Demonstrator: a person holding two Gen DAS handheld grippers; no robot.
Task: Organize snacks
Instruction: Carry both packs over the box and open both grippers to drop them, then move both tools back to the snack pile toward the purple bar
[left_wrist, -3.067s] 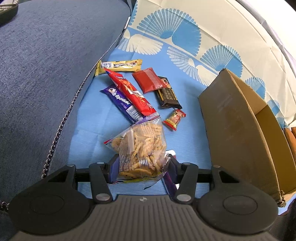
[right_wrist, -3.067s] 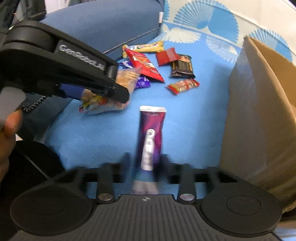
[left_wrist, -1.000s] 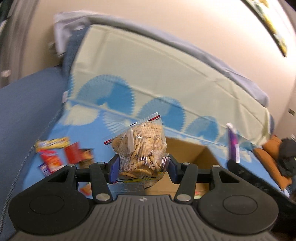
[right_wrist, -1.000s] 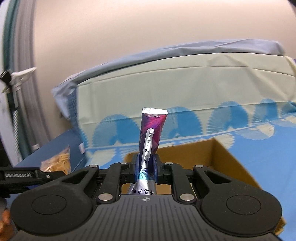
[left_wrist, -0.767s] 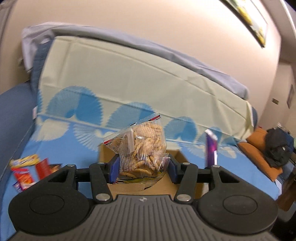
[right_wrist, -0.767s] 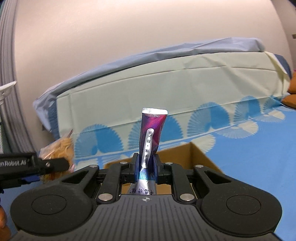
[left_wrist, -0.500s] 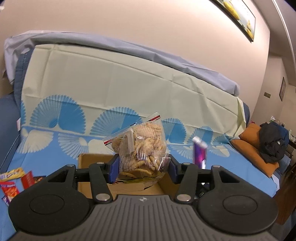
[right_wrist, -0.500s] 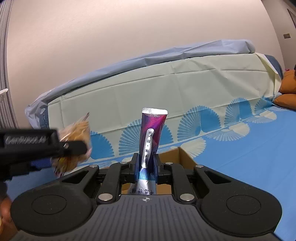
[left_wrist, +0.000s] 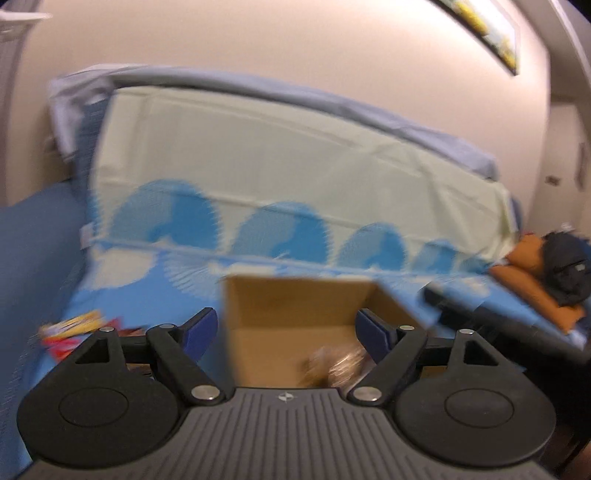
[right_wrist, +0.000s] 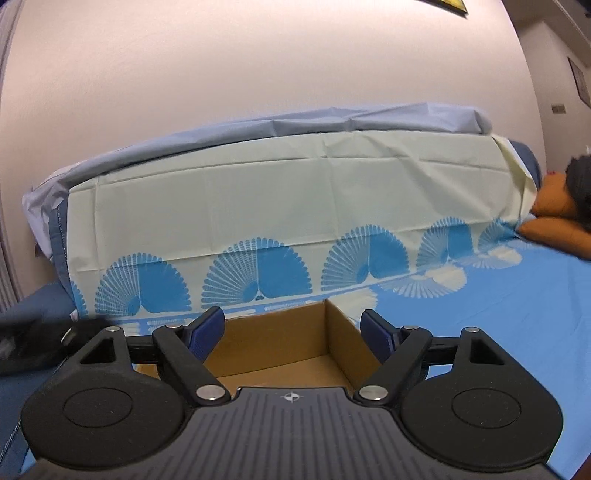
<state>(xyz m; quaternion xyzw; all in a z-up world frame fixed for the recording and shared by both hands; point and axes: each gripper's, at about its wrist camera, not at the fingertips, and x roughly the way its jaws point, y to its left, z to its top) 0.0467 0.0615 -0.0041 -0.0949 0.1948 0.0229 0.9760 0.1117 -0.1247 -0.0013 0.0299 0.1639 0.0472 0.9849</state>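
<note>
Left wrist view: the cardboard box sits on the blue sheet at 12 o'clock, the snack bag blurred inside it. Both the left gripper and right gripper have just been opening, fingers wide, nothing between them.

Two matching black handheld grippers
Left gripper and right gripper: blue pads, silver screws, ribbed grey housing.

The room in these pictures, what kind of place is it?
Most likely a living room at home. A sofa draped with a fan-patterned cloth stands against the wall, orange cushions lie at its end, and a framed picture hangs above. A cardboard box sits on the seat.
</note>
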